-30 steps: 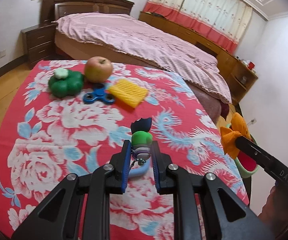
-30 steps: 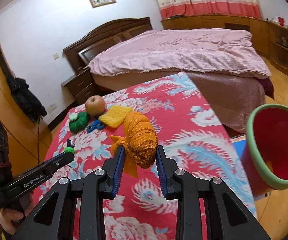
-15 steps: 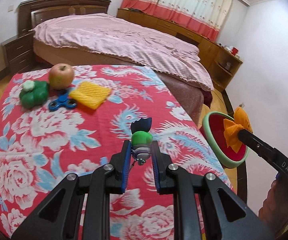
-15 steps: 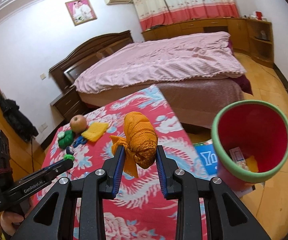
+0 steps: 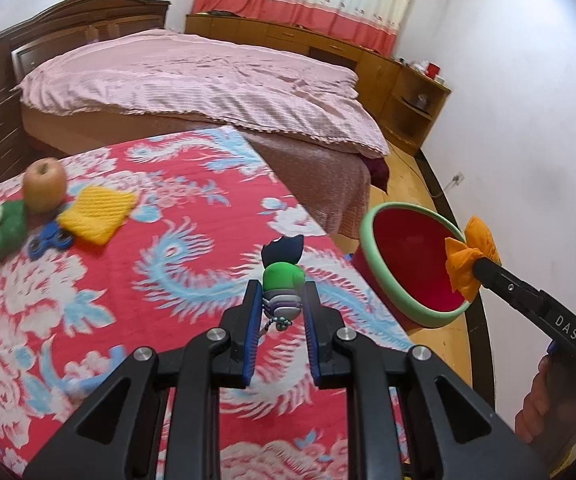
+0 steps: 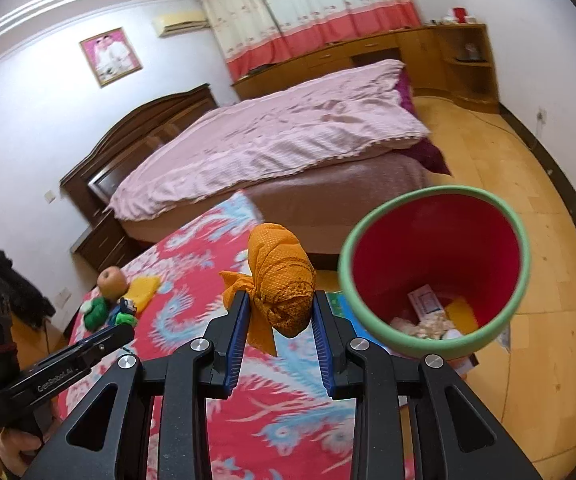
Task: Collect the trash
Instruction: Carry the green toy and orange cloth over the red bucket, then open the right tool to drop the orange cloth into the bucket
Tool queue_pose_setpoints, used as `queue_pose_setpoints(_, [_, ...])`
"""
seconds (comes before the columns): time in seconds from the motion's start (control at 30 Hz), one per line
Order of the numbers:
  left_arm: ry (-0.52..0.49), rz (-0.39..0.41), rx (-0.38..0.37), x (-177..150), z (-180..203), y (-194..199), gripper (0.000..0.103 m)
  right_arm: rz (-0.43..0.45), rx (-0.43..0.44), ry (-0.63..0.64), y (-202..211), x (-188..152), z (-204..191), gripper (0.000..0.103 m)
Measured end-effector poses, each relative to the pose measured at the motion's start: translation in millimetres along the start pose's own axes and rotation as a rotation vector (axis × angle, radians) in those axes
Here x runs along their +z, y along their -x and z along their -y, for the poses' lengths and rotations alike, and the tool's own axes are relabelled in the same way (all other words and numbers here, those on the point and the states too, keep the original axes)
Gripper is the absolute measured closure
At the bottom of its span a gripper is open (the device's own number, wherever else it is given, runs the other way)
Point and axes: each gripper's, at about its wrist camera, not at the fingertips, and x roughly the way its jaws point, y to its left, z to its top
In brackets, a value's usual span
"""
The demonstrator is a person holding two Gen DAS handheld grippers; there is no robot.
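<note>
The orange mesh bundle (image 6: 283, 280) sits pinched between the right gripper (image 6: 279, 312) fingers, held in the air beside the red bin (image 6: 434, 344) with its green rim, while the left gripper (image 5: 281, 304) fingers clamp a small green toy figure (image 5: 281, 280) above the floral-covered desk (image 5: 127, 280).

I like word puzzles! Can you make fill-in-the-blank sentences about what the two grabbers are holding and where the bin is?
1. The right gripper holds an ____ mesh bundle.
2. The left gripper holds a small toy figure with a ____ body.
3. The red bin has a ____ rim.
4. The round apple rests on the ____ cloth.

Missing words: orange; green; green; flowered
</note>
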Motion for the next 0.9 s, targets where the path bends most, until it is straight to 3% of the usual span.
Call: queue_pose_setpoints(0.9, [-0.234, -0.127, -0.17, 22, 129, -113, 0.084, -0.025, -0.223, -0.202, -18, 0, 130, 0.067])
